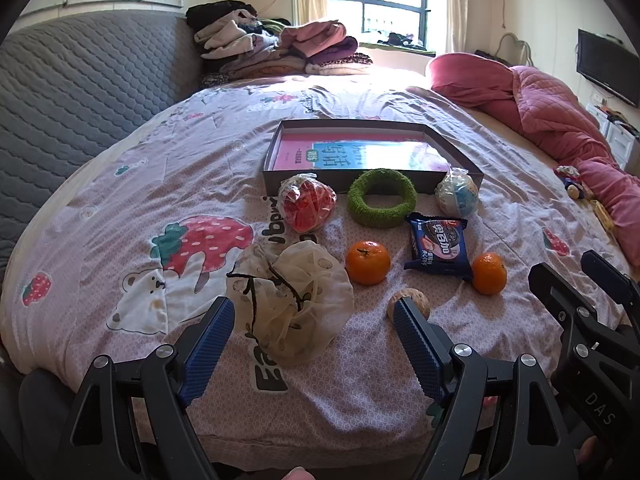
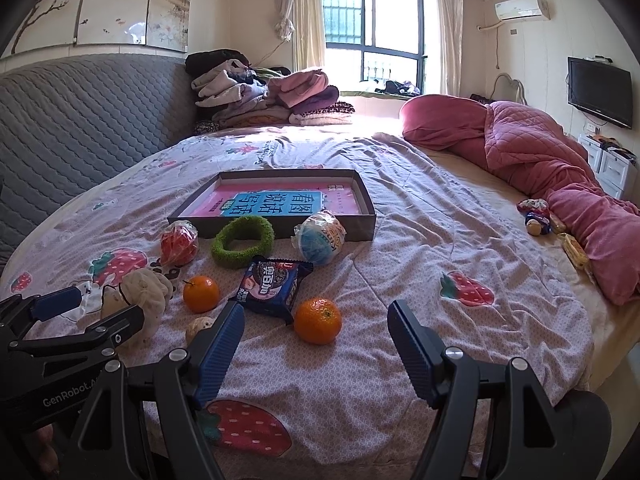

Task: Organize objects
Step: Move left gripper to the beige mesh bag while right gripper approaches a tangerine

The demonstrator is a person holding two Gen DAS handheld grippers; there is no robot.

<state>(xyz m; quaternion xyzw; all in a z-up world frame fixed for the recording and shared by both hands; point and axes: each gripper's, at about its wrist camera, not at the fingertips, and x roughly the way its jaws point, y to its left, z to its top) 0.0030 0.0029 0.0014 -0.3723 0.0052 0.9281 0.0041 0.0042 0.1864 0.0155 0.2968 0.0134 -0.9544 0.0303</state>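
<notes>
Left gripper (image 1: 314, 312) nearest, over the near edge of the bed, tilted downward, blue-padded jaws spread wide, nothing between the pads. Right gripper (image 2: 316, 316) alongside it, likewise tilted down, jaws wide, empty. Landmark: the shallow grey box (image 1: 272, 158) lying flat on the strawberry-print bedsheet (image 1: 120, 184), a pink-and-blue book (image 1: 360, 156) flat inside it. Everything else sits on the sheet on the near side of that box. Just beside the box's near wall, a row of three: a red ball in clear wrap (image 1: 307, 207) at the near-left corner, a green fuzzy ring (image 1: 382, 198) at the middle, leaning against or just touching the wall, a blue-and-white wrapped ball (image 1: 457, 196) at the near-right corner. One row closer from the box: an orange (image 1: 367, 262), a blue cookie packet (image 1: 438, 246), a second orange (image 1: 489, 273), the packet between the two fruits. Closer again, a walnut (image 1: 414, 298) partly hidden behind the left gripper's right finger, and a crumpled cream cloth pouch with a dark drawstring (image 1: 292, 300) lying just ahead of the left gripper's open jaws; contact cannot be told. Well right of the box, a rolled pink quilt (image 2: 540, 148) along the bed's edge, a small doll-like toy (image 2: 534, 214) against it. Beyond the box, folded clothes (image 2: 260, 96) stacked by the grey padded headboard (image 2: 80, 120), under the window (image 2: 372, 24).
</notes>
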